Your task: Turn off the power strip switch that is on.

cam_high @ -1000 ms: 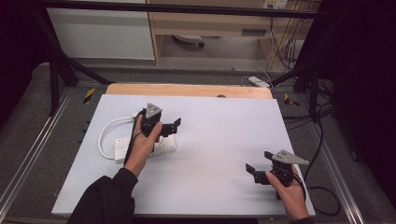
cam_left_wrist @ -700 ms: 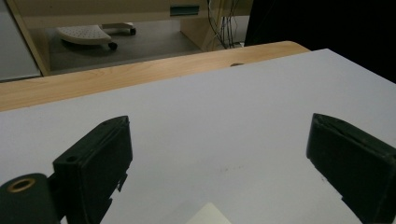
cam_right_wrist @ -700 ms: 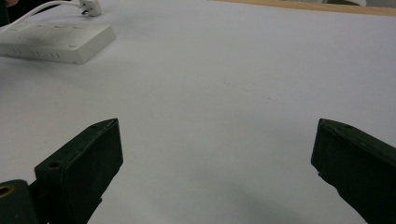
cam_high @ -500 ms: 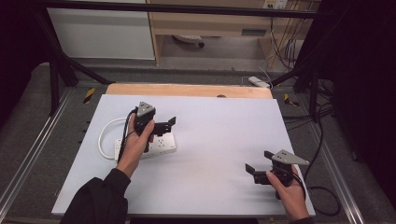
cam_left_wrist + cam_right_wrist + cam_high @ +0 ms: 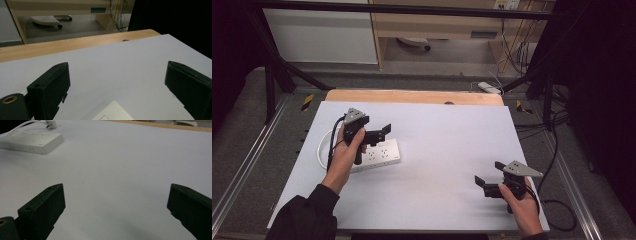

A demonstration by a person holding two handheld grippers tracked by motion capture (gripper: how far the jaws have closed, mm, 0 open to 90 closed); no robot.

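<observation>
Two grippers are in play, and my left gripper (image 5: pixel 381 131) is the nearer one: it hangs with its jaws spread wide and empty just above the white power strip (image 5: pixel 379 155), whose near corner (image 5: pixel 113 112) peeks up low between those jaws, its long axis running roughly across them, cable (image 5: pixel 323 148) looping off behind my hand. My right gripper (image 5: pixel 484 184) sits well apart, jaws also wide and holding nothing, with the strip far ahead and off its left jaw. No containers on the table (image 5: pixel 447 140), I judge.
</observation>
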